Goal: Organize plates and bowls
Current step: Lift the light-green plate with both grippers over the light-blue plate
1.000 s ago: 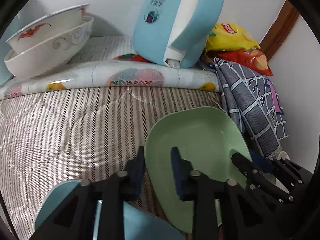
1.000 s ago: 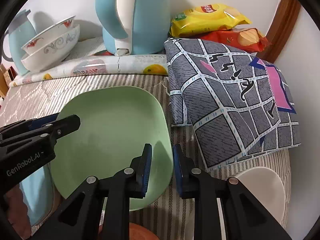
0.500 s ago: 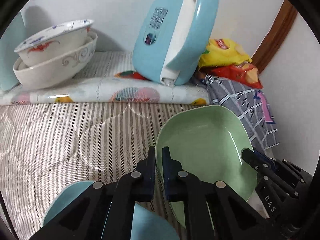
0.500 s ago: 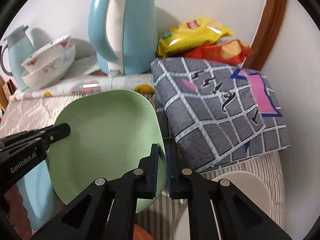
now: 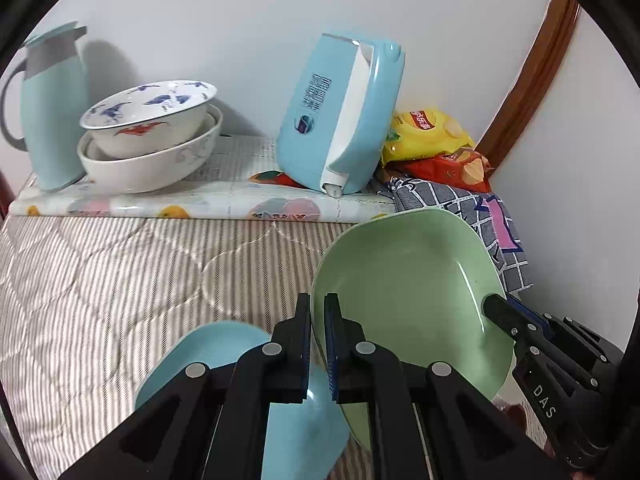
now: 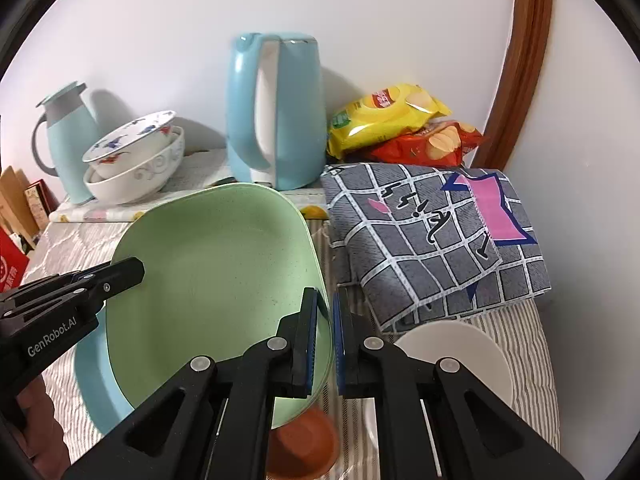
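green plate (image 5: 404,292) lifted at centre frame, above blue plate (image 5: 224,356) on the counter | left tongs (image 5: 318,344) and right tongs (image 6: 326,340) each clamped on opposite rims | judged light, stiff, slick; rim grips suit

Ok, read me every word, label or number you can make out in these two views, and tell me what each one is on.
"GenRobot.AI": side of the left gripper, right wrist view.
"DAS": side of the right gripper, left wrist view.
Printed block of characters on the blue kettle: too small to read.
Brand logos on the yellow snack bag and red snack bag: blurred, unreadable.
Black marks on the grey checked cloth: not legible.
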The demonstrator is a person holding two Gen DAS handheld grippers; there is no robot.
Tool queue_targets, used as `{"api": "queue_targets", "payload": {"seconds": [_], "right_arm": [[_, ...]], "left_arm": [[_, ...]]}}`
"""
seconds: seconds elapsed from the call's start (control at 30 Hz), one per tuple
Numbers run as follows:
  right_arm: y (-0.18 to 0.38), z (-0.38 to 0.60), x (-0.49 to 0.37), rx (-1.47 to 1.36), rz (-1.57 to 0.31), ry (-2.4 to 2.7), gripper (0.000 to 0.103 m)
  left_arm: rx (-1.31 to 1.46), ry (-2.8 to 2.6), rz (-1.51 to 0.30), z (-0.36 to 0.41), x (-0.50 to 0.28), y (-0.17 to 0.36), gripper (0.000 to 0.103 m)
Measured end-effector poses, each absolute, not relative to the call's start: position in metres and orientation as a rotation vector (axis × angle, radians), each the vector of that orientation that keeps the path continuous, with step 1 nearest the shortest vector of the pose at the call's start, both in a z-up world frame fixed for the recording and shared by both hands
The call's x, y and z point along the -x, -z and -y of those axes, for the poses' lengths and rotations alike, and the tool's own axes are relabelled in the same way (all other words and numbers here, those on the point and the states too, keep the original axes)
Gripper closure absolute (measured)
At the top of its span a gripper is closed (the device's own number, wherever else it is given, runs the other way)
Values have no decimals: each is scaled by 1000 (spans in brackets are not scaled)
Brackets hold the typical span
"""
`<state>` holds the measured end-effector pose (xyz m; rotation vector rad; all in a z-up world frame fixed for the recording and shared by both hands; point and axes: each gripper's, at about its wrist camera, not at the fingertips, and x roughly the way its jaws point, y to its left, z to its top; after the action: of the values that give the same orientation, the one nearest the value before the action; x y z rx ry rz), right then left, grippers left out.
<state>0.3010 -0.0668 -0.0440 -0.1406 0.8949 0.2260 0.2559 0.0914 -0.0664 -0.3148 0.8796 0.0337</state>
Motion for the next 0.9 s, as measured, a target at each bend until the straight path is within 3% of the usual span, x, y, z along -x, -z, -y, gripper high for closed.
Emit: {"api": "queue_targets", "payload": {"seconds": [0.9], "right_arm": [[2, 63, -210, 120, -839, -272, 95]], "left_arm": [[324, -68, -832, -93, -159, 32, 96]]}}
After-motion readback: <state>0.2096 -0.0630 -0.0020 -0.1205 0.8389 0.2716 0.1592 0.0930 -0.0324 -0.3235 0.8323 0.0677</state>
